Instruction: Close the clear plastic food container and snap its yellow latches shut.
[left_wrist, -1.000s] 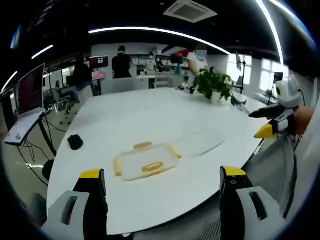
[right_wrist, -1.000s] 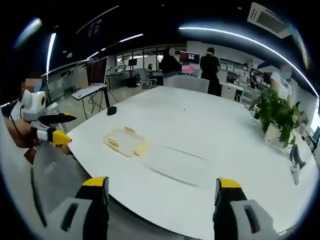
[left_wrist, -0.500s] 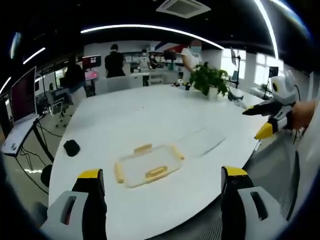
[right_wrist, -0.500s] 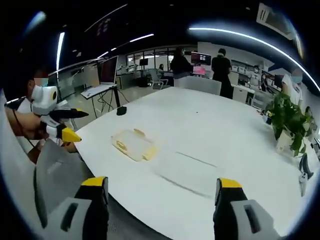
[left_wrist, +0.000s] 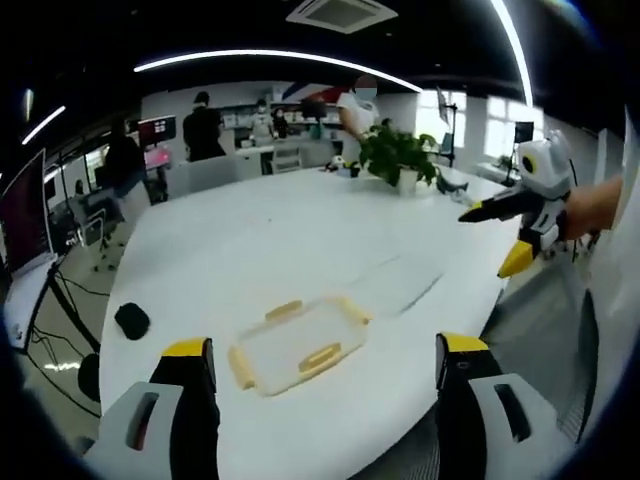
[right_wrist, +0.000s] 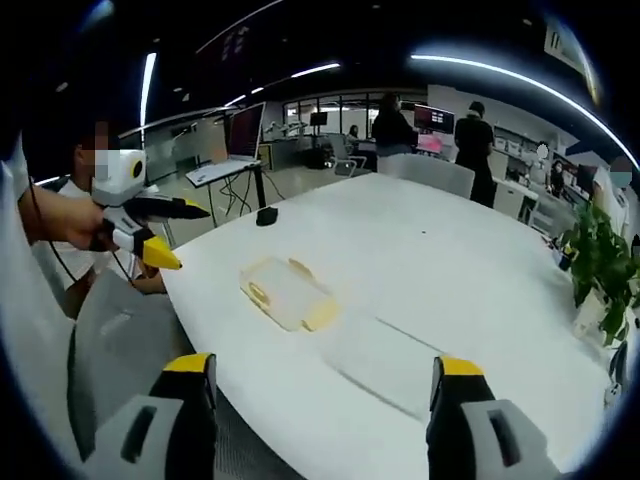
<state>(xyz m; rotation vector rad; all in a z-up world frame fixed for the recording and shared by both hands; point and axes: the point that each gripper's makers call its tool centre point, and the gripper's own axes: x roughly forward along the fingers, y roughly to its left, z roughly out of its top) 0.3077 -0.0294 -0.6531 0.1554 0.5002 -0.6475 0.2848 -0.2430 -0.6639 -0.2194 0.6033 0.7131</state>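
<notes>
A clear plastic container piece (left_wrist: 300, 345) with yellow latches on its sides lies flat on the white table (left_wrist: 260, 240), near the front edge. A second clear piece (left_wrist: 405, 285), faint and hard to make out, lies just to its right. In the right gripper view the latched piece (right_wrist: 290, 295) lies left of the faint clear piece (right_wrist: 375, 355). My left gripper (left_wrist: 322, 350) hovers open before the table edge, short of the latched piece. My right gripper (right_wrist: 322, 365) also stands open, off the table. Each gripper shows in the other's view, held in a hand: right gripper (left_wrist: 510, 235), left gripper (right_wrist: 150, 230).
A small black object (left_wrist: 131, 320) lies near the table's left edge. A potted plant (left_wrist: 395, 155) stands at the far side. A grey chair back (right_wrist: 115, 345) sits by the table edge. A laptop on a stand (right_wrist: 240, 150) and several people are behind.
Both views have shifted as the hands moved. Each gripper now sits higher in the other's view. The container pieces lie where they were on the table, and both grippers stay open.
</notes>
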